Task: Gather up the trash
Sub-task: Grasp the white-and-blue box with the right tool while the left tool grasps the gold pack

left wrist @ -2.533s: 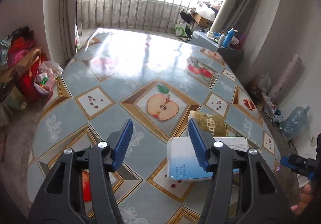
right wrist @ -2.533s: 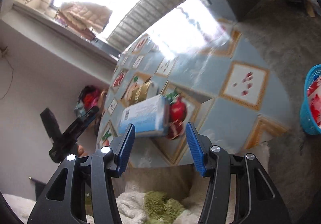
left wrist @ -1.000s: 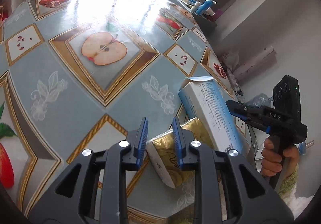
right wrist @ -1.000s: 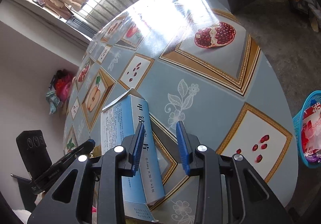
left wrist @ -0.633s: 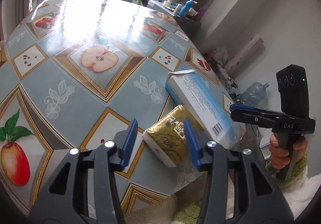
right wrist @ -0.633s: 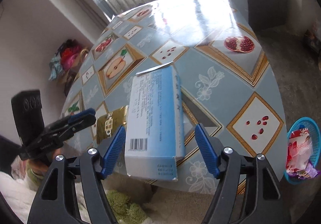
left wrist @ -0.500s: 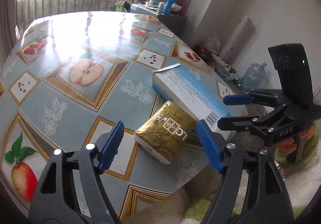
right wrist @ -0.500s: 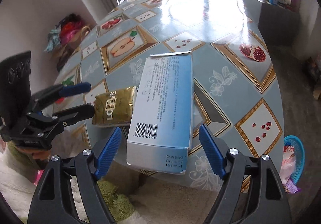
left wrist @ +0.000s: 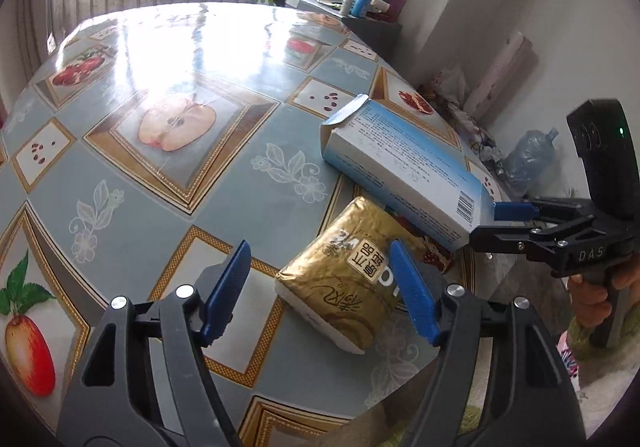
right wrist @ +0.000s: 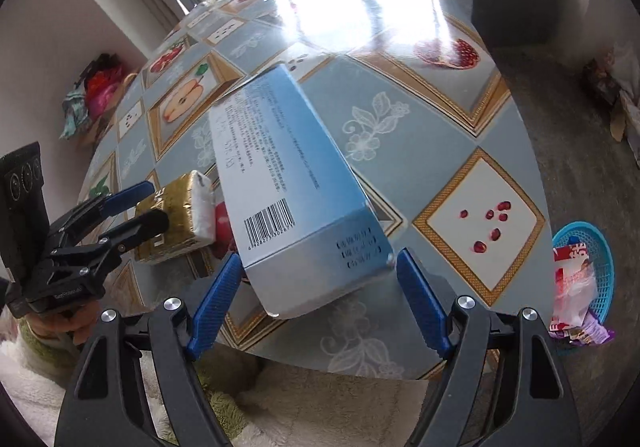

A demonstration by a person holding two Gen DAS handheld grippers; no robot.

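Two items left on table: blue carton (right wrist: 288, 183) and gold tissue pack (left wrist: 356, 279) both lie near the table's (left wrist: 168, 199) front edge, the carton's end poking past it.
Left gripper (left wrist: 320, 287): I hold it wide, jaws freshly spread, pads either side of the gold pack, not pressing.
Right gripper (right wrist: 316, 299): spread wide too, just opened, blue pads flanking the carton's near end, no clear squeeze.
Bin: blue basket (right wrist: 596, 247) on the floor at right, already holding wrappers (right wrist: 572, 279).
Remaining: I judge both pieces ungrasped; gripping, carrying, dropping in.
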